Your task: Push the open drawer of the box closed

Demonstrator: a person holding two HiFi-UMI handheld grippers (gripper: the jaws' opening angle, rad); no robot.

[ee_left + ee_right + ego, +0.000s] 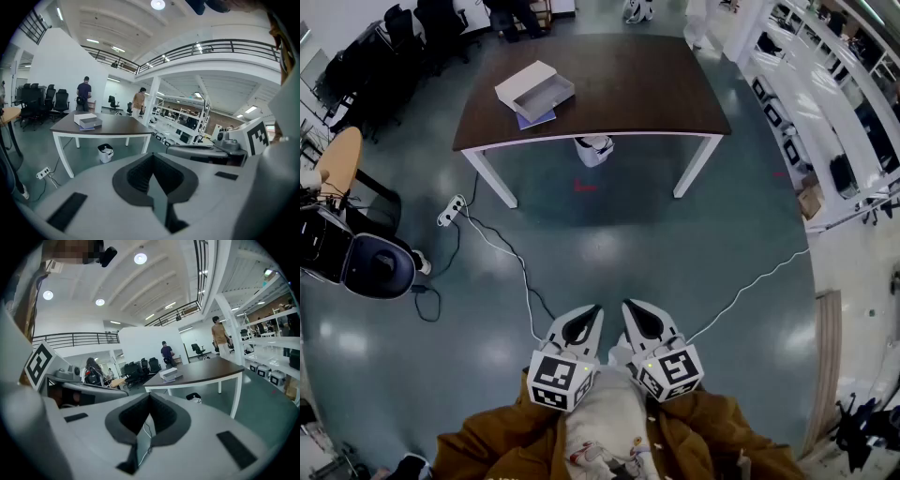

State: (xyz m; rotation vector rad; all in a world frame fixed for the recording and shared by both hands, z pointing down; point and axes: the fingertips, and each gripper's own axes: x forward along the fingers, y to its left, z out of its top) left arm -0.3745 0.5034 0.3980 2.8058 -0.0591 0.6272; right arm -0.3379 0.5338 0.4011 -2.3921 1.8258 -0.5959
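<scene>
On the left part of the dark bench (628, 84), near its front edge, sits the white box (523, 80) with its grey drawer (548, 98) pulled out. In the head view the box's long side runs from lower left to upper right, skewed to the bench's edge. The drawer sticks out across that side, toward the lower right, so its open end faces the bench's near edge. A flat bluish sheet or folder (538, 119) lies under the box and shows just beside the drawer. A small white bin (594, 150) stands on the floor beneath the bench, and a white power strip (450, 211) with its cable lies on the floor to the left.

Both tongs are well apart from the bench, held side by side close to the person's brown jacket (487, 445). The left tongs (592, 309) are pressed together with nothing between them, and the left gripper view shows the pads meeting. The right tongs (628, 307) are likewise pressed together and empty. Both point toward the bench.
</scene>
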